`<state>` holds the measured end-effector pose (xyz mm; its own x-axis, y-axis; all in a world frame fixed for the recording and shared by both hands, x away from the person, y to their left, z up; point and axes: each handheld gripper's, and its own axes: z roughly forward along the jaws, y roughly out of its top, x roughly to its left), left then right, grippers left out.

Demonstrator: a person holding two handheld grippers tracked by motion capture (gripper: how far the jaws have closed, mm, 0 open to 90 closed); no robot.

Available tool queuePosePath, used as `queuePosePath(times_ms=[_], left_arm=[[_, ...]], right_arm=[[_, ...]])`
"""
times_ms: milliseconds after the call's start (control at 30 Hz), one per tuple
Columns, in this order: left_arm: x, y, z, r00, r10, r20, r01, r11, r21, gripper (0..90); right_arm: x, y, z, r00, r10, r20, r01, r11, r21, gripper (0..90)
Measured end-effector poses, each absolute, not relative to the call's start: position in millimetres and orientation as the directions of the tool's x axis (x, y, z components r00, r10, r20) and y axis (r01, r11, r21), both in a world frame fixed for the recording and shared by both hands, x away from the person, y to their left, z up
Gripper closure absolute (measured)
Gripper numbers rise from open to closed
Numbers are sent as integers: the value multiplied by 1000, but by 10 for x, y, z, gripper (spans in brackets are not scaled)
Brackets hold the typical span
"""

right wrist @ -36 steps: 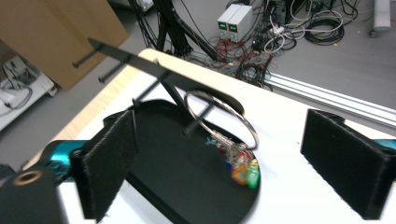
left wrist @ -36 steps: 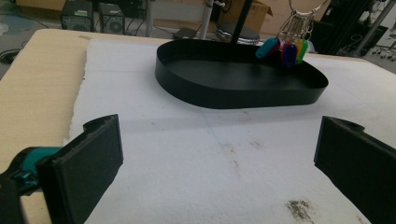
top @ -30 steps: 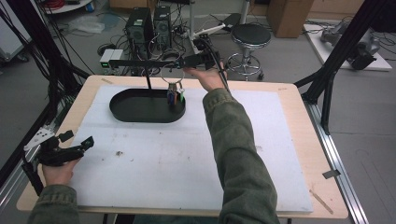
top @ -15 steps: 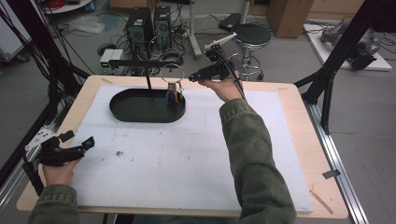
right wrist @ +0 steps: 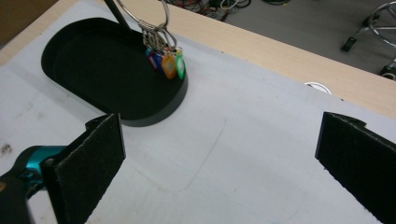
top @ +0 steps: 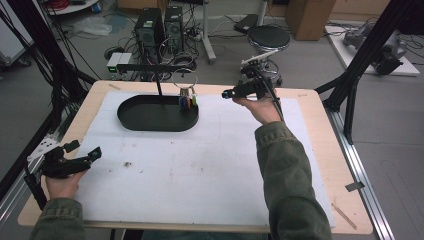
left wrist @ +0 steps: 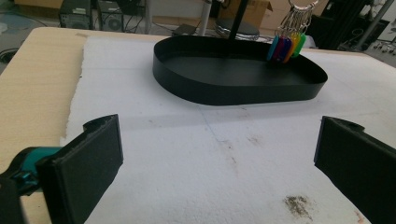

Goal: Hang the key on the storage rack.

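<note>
An oval black tray (top: pixel 150 120) lies on white foam (top: pixel 200 165), coloured tags (top: pixel 187 101) on a ring at its 3 o'clock. Both the left gripper (top: pixel 82 157) and the right gripper (top: pixel 227 93) are spread, empty.

I'm looking into a lab or workshop: two desktop computer towers (top: pixel 160 26) stand on the grey floor amid tangled cables (top: pixel 131 44), black aluminium frame struts (top: pixel 367 52) flank my wooden table (top: pixel 320 135), and cardboard boxes (top: pixel 305 12) sit behind a round stool (top: pixel 268 37).
</note>
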<state>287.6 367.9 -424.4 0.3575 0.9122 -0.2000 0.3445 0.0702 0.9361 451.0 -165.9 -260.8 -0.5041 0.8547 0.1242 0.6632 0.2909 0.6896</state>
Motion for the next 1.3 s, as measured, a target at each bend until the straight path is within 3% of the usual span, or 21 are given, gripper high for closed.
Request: queuePosePath(times_ms=[600,1300], left_arm=[[2870,3673,-4243,358,913,-198,348,66,935,17],[2871,3670,-4243,360,912,-195,353,61,934,17]], right_arm=[[4131,-2007,-2885,-531,829,175,694,307,651,5],[3719,-2354,-3270,-544,795,269,691,243,681,6]])
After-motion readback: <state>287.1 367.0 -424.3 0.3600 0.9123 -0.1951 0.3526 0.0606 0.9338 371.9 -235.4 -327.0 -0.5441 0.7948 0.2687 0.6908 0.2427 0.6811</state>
